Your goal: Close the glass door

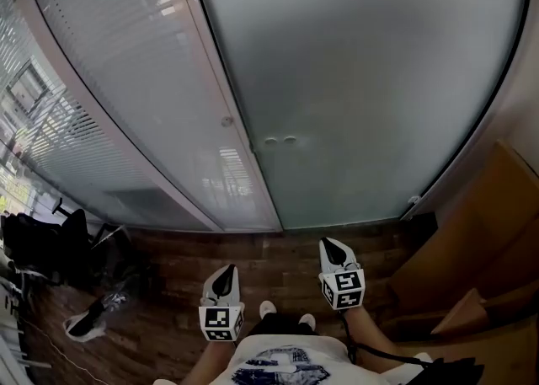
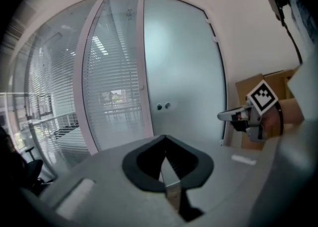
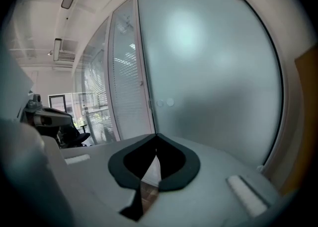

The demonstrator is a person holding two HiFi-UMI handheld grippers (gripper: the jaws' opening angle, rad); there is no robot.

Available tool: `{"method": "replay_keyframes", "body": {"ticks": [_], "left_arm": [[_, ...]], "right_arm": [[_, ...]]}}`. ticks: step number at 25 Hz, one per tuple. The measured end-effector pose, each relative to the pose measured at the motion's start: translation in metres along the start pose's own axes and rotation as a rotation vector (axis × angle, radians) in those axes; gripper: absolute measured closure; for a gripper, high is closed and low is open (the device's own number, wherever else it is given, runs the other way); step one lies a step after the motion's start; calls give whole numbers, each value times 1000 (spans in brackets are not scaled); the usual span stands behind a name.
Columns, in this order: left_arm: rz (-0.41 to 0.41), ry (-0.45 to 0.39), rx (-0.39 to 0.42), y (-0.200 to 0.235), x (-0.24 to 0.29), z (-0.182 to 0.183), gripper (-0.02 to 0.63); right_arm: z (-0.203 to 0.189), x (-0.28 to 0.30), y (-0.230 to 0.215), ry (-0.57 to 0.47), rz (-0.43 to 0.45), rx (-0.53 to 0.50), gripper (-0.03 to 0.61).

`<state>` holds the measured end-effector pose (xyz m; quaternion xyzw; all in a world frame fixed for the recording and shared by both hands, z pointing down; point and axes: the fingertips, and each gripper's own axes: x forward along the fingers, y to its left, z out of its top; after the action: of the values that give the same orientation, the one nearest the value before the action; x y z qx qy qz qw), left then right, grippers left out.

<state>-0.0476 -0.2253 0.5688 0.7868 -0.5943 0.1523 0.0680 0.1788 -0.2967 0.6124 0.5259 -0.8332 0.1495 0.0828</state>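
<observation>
Two tools low in head view: my left hand-held gripper [image 1: 226, 274] and right hand-held gripper [image 1: 334, 246], both aimed ahead at glass door [image 1: 379, 80], well apart from it; right one nearer. Door tall, frosted, smooth, long axis upright; round fittings [image 1: 280, 140] at its left edge, beside slatted-blind panel [image 1: 126, 80]. Floor [image 1: 278, 261] wood planks.

Left gripper view: jaws together, nothing held; door [image 2: 184, 72] ahead, slightly right.

Right gripper view: jaws pressed together, empty; door [image 3: 208, 72] straight ahead, fills view. Looks already closed, I judge.

Left tool [image 1: 226, 271] and right tool [image 1: 330, 244] — side by side — face the glass door [image 1: 362, 80].
</observation>
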Motion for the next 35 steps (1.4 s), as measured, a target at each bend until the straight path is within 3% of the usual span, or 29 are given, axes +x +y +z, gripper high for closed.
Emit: {"method": "replay_keyframes", "body": {"ticks": [3,13,26,35], "left_arm": [[4,21,12,-2,-11,-4,613],[-7,10,19,11,-58,-11,612],[5,-44,-19,84,-187,-67,613],[-41,-73,-30,105,-263,-113,613]], "right_arm": [[-15,-24,15,14,17,28,571],[-51,-68,102,47,80,-17,571],[-66,-113,258,16,124,-124,571],[-81,-162,331,-23,71,-157,571]]}}
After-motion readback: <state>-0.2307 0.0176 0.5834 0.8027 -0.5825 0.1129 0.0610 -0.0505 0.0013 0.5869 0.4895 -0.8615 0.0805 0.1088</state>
